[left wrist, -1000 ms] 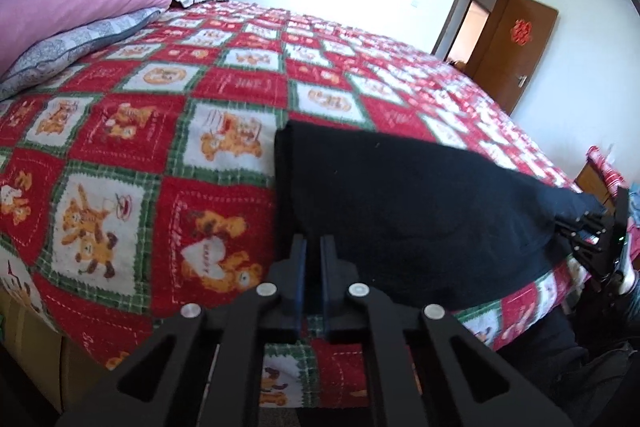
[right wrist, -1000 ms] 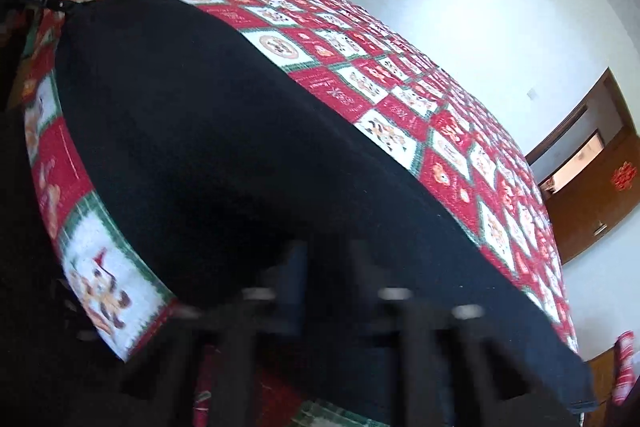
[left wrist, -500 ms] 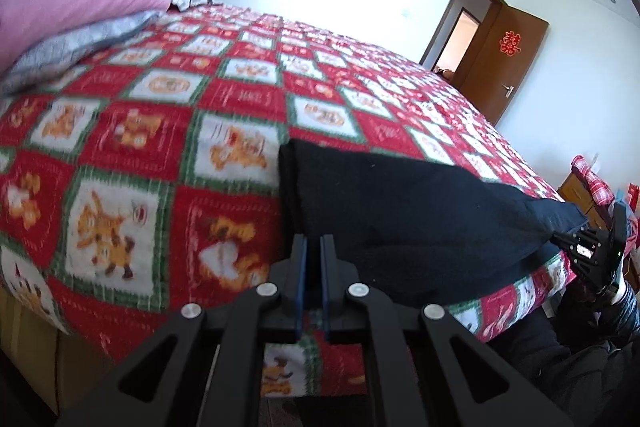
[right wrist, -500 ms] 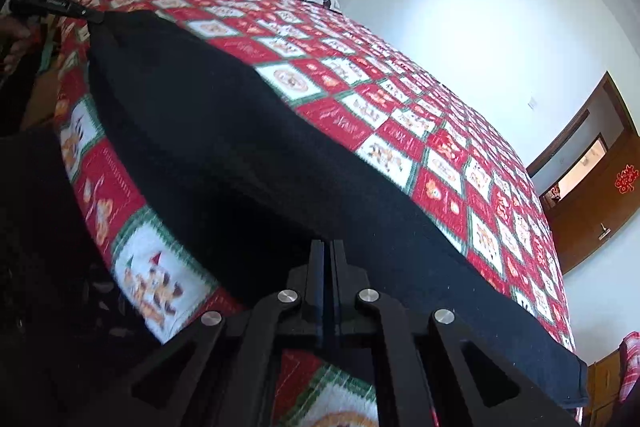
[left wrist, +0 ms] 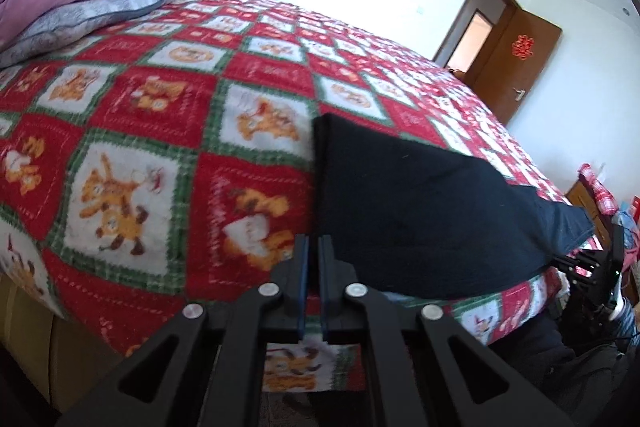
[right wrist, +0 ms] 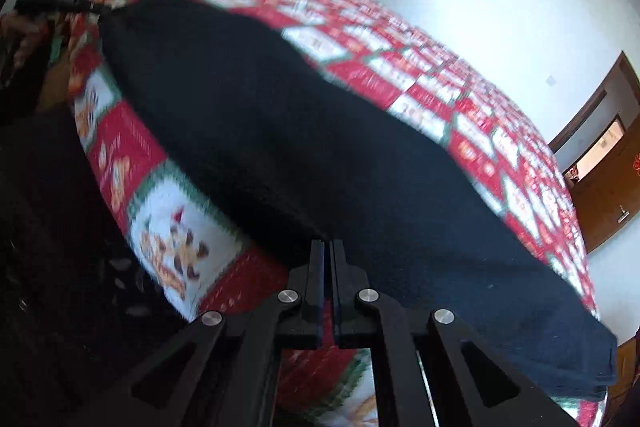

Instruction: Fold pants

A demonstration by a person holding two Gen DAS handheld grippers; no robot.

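Left tool (left wrist: pixel 313 247), right tool (right wrist: pixel 328 251): I keep both nearly together, clamping nothing, at bed (left wrist: pixel 160 131) edge; black pants (left wrist: pixel 420 203) lie flat lengthwise there, ready for folding.

The pants (left wrist: pixel 420 203) are black, of plain matte cloth, and lie folded flat in a long band on the bed (left wrist: pixel 168 115), close to its near edge. In the left wrist view they fill the centre and right of the frame: one end makes a square, layered corner at the centre, and the cloth tapers toward the right edge of the frame. In the right wrist view the pants (right wrist: pixel 304 147) run as a wide dark strip from upper left to lower right, where stacked layers show at the end, overhanging the bed's edge.
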